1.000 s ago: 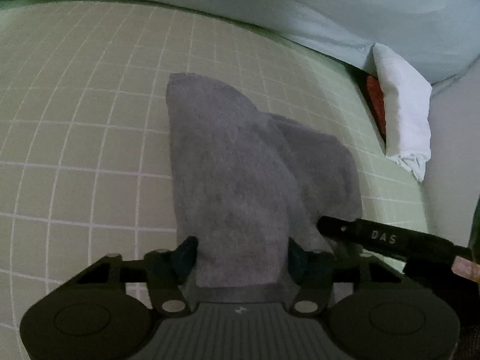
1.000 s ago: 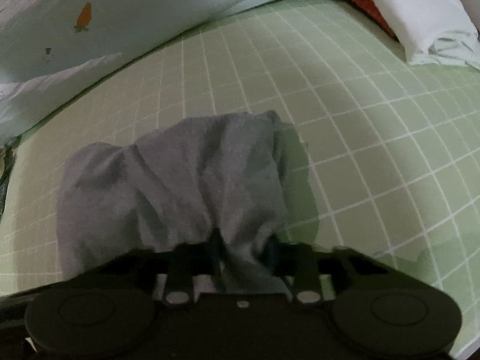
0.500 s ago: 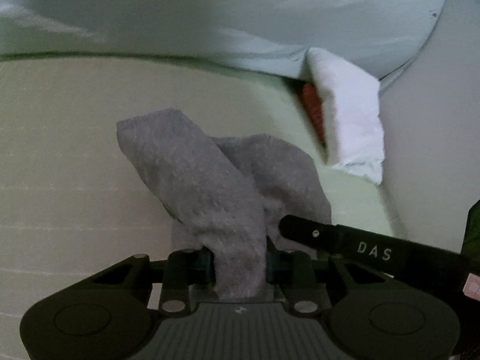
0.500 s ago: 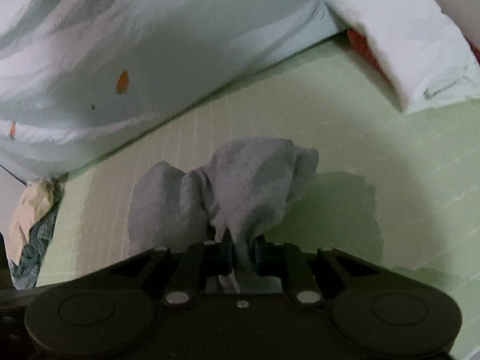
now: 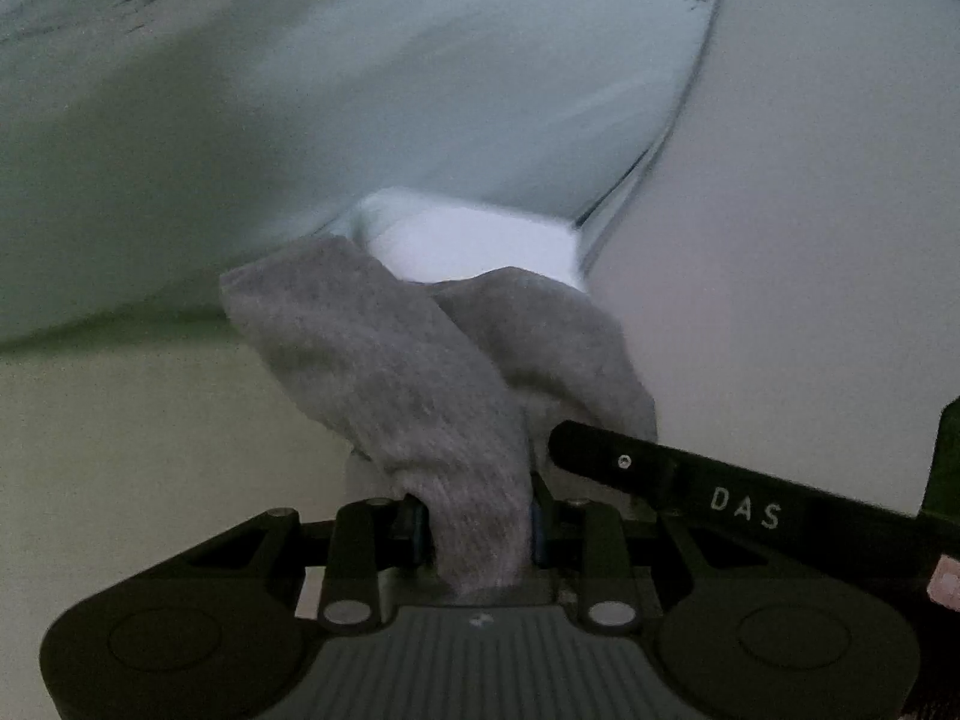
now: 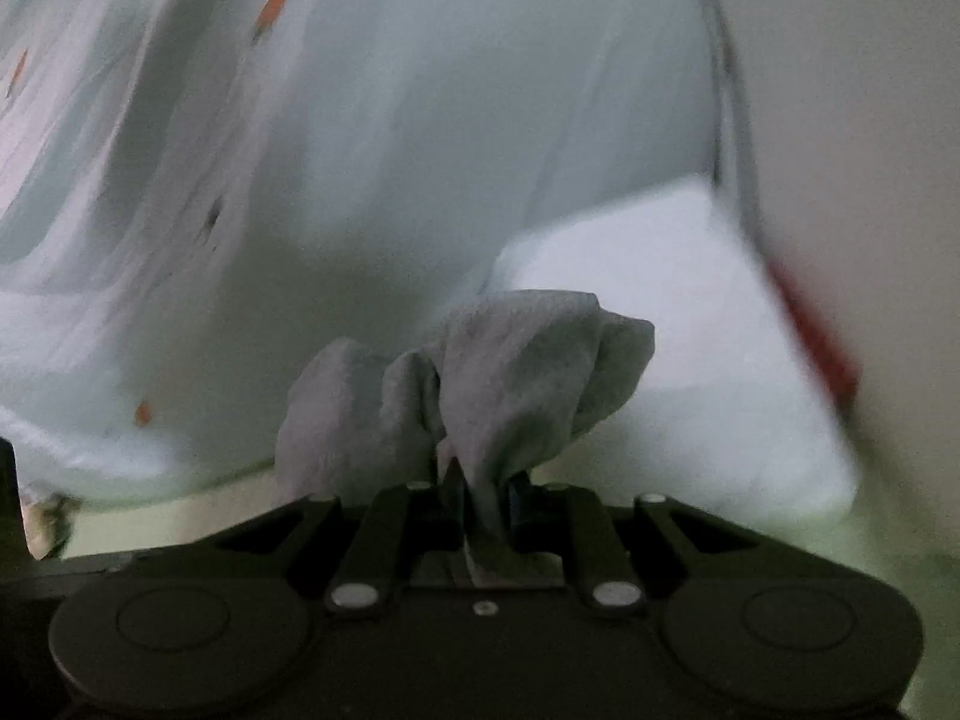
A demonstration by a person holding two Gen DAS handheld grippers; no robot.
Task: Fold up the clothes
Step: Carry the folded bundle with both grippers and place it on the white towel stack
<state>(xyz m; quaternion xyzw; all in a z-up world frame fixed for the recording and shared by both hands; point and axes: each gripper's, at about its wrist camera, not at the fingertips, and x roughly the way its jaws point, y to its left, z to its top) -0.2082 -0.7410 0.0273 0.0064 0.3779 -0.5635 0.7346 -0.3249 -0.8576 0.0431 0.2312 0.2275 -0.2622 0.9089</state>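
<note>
**Gripping one grey garment from both sides**

Bunched grey cloth (image 5: 420, 372) runs up through the left gripper (image 5: 477, 531), whose pads are clamped on a thick fold of it. At the right of that view the right gripper (image 6: 483, 504) shows as a black bar marked DAS, just beside the same cloth. Its own camera shows it pinched tight on a thin twist of the cloth (image 6: 510, 360). The garment hangs clear above the green sheet (image 5: 120, 450). Behind it lie a white pillow (image 6: 690, 312) and a pale quilt (image 6: 390, 150) with small orange marks. Background is blurred.
</note>
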